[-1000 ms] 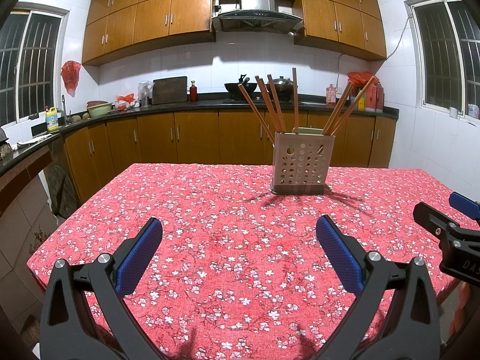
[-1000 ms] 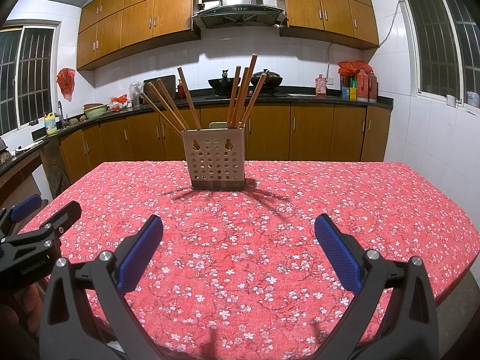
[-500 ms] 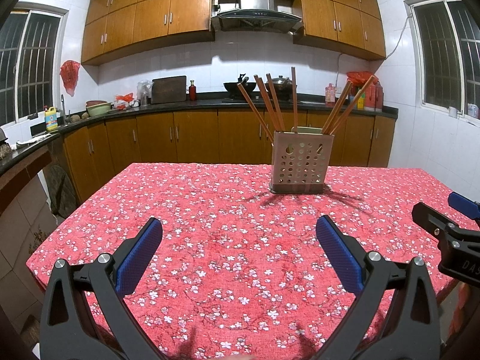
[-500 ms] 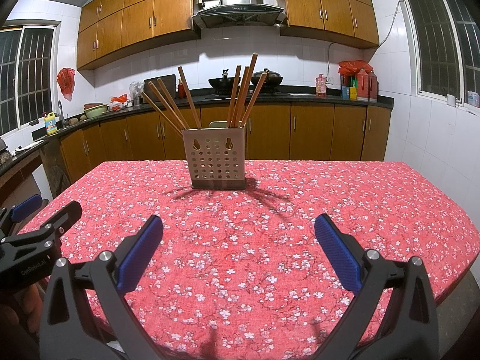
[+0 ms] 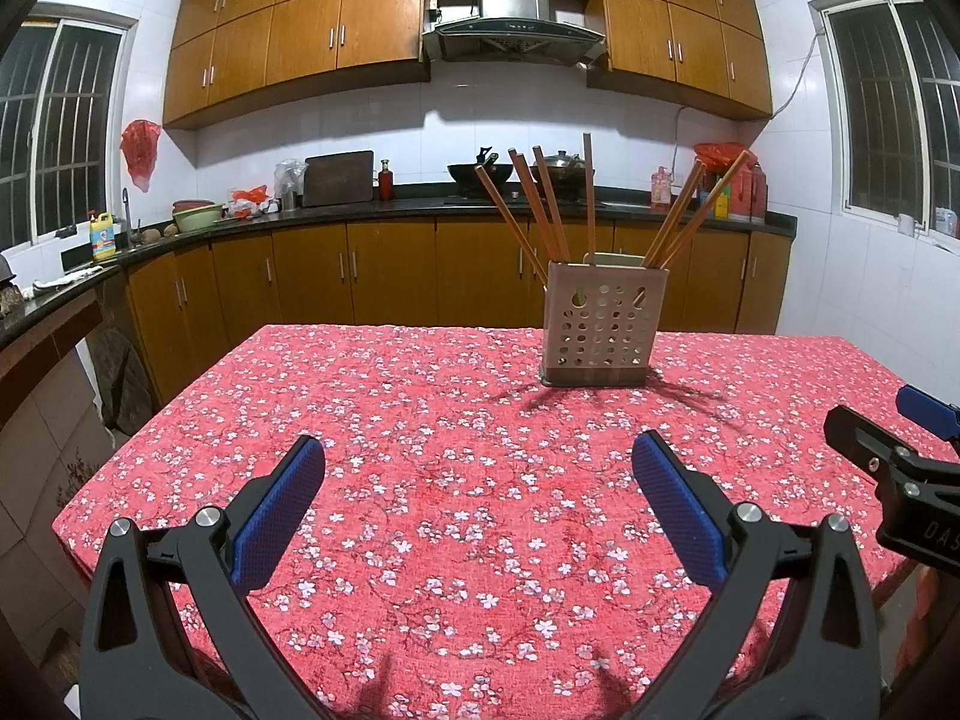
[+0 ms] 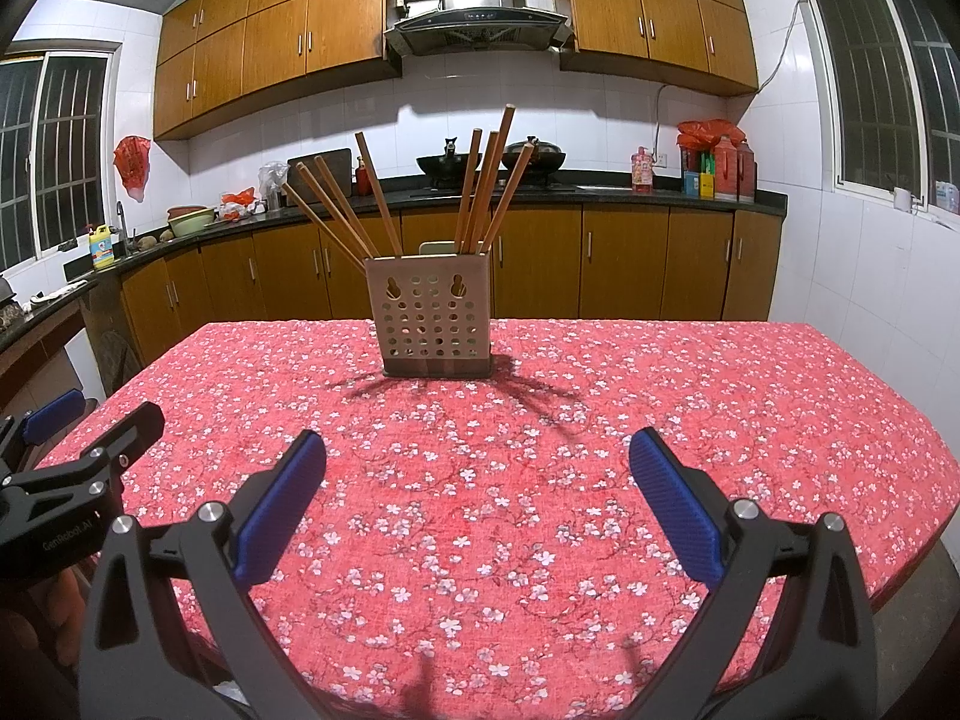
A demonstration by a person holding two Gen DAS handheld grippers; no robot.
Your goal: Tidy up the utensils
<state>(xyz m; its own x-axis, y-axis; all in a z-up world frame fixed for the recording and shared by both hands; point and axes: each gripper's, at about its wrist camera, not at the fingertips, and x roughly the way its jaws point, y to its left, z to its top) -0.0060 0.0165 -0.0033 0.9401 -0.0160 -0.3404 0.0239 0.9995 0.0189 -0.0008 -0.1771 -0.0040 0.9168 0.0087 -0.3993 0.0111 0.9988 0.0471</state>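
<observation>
A beige perforated utensil holder (image 5: 603, 324) (image 6: 433, 315) stands upright on the far middle of the table. Several brown wooden chopsticks (image 5: 543, 204) (image 6: 480, 192) stick out of it, fanned left and right. My left gripper (image 5: 478, 483) is open and empty, low over the near edge of the table, well short of the holder. My right gripper (image 6: 477, 474) is open and empty too, beside the left one. Each gripper shows at the edge of the other's view: the right one (image 5: 900, 468), the left one (image 6: 78, 462).
The table wears a red flowered cloth (image 5: 456, 432) (image 6: 660, 408). Behind it runs a dark kitchen counter (image 5: 360, 213) with wooden cabinets, a wok, bottles and bowls. Windows are on both side walls.
The left wrist view has drifted very slightly, so the holder sits a touch higher. Both grippers stay open and empty.
</observation>
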